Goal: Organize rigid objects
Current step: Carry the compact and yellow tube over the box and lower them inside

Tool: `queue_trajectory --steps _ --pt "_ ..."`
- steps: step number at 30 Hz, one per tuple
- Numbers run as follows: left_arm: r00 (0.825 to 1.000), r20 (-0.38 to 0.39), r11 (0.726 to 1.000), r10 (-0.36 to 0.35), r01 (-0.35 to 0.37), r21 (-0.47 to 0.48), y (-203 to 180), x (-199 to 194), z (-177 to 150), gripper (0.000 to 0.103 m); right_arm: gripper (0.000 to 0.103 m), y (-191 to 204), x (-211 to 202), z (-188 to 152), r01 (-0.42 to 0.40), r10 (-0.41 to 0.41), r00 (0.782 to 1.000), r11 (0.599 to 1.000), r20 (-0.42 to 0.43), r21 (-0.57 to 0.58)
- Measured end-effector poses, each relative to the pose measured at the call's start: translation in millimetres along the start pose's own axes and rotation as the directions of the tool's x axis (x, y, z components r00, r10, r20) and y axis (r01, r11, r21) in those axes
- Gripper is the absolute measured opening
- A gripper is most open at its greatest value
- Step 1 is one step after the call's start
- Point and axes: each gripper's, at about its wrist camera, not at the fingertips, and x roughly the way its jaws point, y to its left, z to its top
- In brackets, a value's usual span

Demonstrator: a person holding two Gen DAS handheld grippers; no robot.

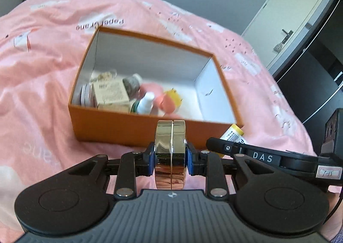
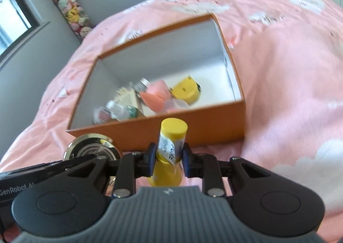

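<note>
An open orange box (image 1: 120,127) with a white inside sits on the pink bed; it also shows in the right wrist view (image 2: 193,123). Several small items lie in its left half. My left gripper (image 1: 170,155) is shut on a shiny gold round compact (image 1: 170,151), held on edge just in front of the box's near wall. The compact also shows in the right wrist view (image 2: 92,148). My right gripper (image 2: 169,155) is shut on a yellow bottle (image 2: 171,140) with a white label, cap pointing toward the box. The bottle's cap shows in the left wrist view (image 1: 232,133).
The pink bedspread (image 1: 42,71) with white clouds surrounds the box. In the box lie a tan carton (image 1: 110,93), a white bottle (image 1: 145,102), pink pieces (image 2: 153,97) and a yellow toy (image 2: 186,91). A door (image 1: 295,11) stands at right, and a plush toy column (image 2: 70,11) by the wall.
</note>
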Motion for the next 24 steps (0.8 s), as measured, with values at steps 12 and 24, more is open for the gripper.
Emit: queue_trajectory --steps 12,24 --pt "0.991 0.125 0.997 -0.048 0.040 0.063 -24.2 -23.4 49.5 0.031 0.024 27.5 -43.4 44.1 -0.040 0.054 0.991 0.993 0.120 -0.115" --pt "0.996 0.082 0.991 0.019 -0.030 0.134 -23.3 72.5 123.7 0.031 0.024 32.0 22.0 121.5 0.061 -0.046 0.997 0.967 0.067 -0.247"
